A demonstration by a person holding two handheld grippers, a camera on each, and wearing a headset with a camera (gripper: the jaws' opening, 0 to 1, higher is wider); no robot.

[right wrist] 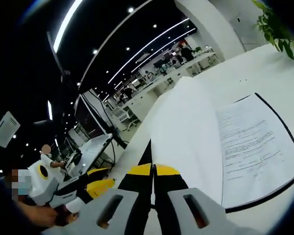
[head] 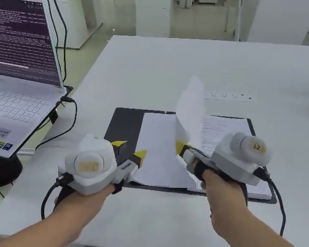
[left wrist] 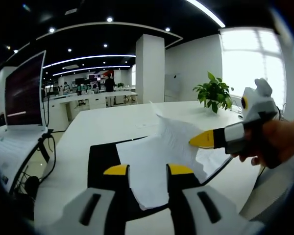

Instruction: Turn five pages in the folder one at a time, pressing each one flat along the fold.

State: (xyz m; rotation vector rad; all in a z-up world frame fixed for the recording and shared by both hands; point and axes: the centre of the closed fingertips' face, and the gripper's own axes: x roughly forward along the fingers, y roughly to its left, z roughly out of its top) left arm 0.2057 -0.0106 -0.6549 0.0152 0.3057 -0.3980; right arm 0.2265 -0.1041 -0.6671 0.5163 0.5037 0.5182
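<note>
— Centre of the head view, on the white surface [head: 159, 56]: the folder [head: 124, 126] lies open, dark cover to the left. How far along do you make it?

— Mid-turn, I'd say. The right gripper [head: 183, 149] has its jaws closed on the lower edge of a page [head: 191, 110], which stands roughly upright above the fold.

— And the count?

— Can't tell. White paper lies on the left half over the cover, so at least one page seems to be over already. Nothing shows how many of the five. This page is not yet down, nor pressed.

— The left gripper [left wrist: 148, 170]?

— Jaws wide, holding nothing, hovering at the folder's lower left edge, near the paper there. Well placed, I judge, to press along the fold once the page lands.

— How does the page look?

— Thin and limp. Its top is blurred in the head view, and in the left gripper view it bows and curls. In the right gripper view it rises blank just ahead of the jaws, with a printed sheet [right wrist: 250, 142] lying flat at right inside the folder's dark border.
</note>
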